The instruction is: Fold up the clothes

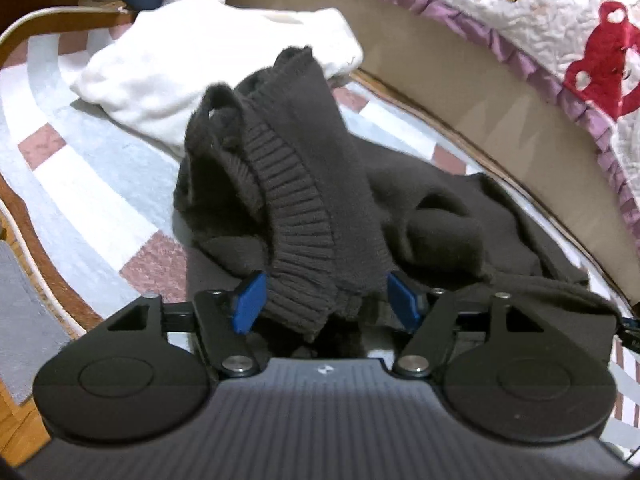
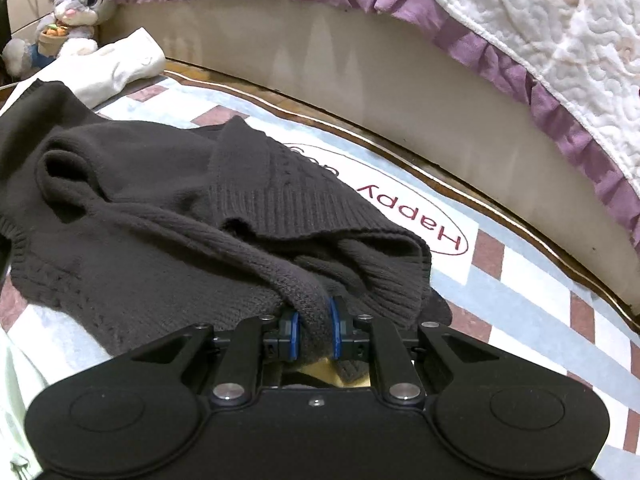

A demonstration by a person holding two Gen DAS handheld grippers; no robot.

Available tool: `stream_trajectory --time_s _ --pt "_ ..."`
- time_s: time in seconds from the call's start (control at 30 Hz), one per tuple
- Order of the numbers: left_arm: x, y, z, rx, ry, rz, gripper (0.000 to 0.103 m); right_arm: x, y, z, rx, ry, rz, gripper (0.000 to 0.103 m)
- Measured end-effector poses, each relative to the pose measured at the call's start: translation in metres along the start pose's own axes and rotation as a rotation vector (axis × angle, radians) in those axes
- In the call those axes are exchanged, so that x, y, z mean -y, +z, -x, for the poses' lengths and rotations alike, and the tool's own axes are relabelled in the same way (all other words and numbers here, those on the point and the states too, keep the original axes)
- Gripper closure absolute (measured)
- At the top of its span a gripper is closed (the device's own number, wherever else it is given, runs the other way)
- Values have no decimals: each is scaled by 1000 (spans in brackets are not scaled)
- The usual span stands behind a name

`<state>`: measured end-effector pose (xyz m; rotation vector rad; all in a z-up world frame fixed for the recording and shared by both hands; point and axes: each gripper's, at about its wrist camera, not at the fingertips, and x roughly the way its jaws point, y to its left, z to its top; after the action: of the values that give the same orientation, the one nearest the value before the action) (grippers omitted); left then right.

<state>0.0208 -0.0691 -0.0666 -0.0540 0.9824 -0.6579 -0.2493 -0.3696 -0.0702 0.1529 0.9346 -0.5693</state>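
A dark brown knitted sweater (image 1: 312, 184) lies crumpled on a striped rug (image 1: 100, 184). Its ribbed hem rises toward my left gripper (image 1: 327, 300) and passes between the blue pads (image 1: 250, 300). These pads stand wide apart, so the gripper is open around the cloth. In the right wrist view the same sweater (image 2: 140, 220) spreads to the left across the rug (image 2: 500, 300). My right gripper (image 2: 314, 332) is shut on a thick knitted fold at the sweater's near edge.
A folded white garment (image 1: 208, 68) lies behind the sweater, also visible as a white garment (image 2: 120, 64) at the back left. A bed base (image 2: 360, 60) with a quilt (image 2: 540, 20) runs along the far side. A plush rabbit (image 2: 80, 4) sits in the corner.
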Motion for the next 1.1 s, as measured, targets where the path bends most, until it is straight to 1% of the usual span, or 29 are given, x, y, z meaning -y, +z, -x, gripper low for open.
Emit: stream_trajectory --time_s 0.07,0.13,0.17,0.2,0.27,0.3,0.37,0.47,0.53,0.6,0.7,0.77,0.83,0.87,0.9,0.93,0.97,1.03,1.07,1.1 --pt "2 3 -5 21 21 -12 35 2 -1 -2 7 20 -4 87" --pt "5 7 -6 52 38 -34 40 4 -2 -4 15 44 -11 87" --pt "7 9 -7 68 47 -45 70 7 -3 -5 27 73 -23 87" --pt "9 11 -8 83 56 -56 99 9 -4 -5 39 103 -35 87" --pt "12 15 -10 114 73 -79 100 15 -7 -3 67 166 -67 87" --pt "14 16 -3 150 80 -90 100 17 -6 -2 73 183 -81 86" --pt "14 19 29 260 79 -100 100 23 -5 0 85 221 -110 87" --pt "8 20 78 388 91 -76 101 31 -4 12 106 326 -159 87" --pt "3 18 107 455 94 -57 101 33 -3 20 112 370 -169 87" --pt "-3 13 131 495 91 -37 101 33 0 28 105 368 -182 87" --pt "-11 1 154 496 82 -8 101 31 3 41 99 350 -196 87" --pt "-11 -8 165 493 98 -13 103 29 4 44 76 363 -204 87" --pt "-13 -17 180 507 157 -29 103 27 6 45 27 402 -207 87" --pt "-19 -20 187 499 174 -25 103 25 5 45 -9 423 -197 87" --pt "-24 -22 195 491 191 -21 103 22 3 47 -32 425 -182 87" --pt "-30 -24 202 483 208 -17 103 20 1 49 -46 410 -164 87" --pt "-37 -25 204 463 211 -2 103 17 -1 48 -57 368 -139 86" --pt "-48 -22 192 396 194 43 103 15 -6 40 -79 240 -91 76" --pt "-47 -19 180 365 194 48 103 19 -9 32 -95 172 -101 69" --pt "-46 -16 168 335 194 53 101 26 -10 22 -112 129 -141 65"
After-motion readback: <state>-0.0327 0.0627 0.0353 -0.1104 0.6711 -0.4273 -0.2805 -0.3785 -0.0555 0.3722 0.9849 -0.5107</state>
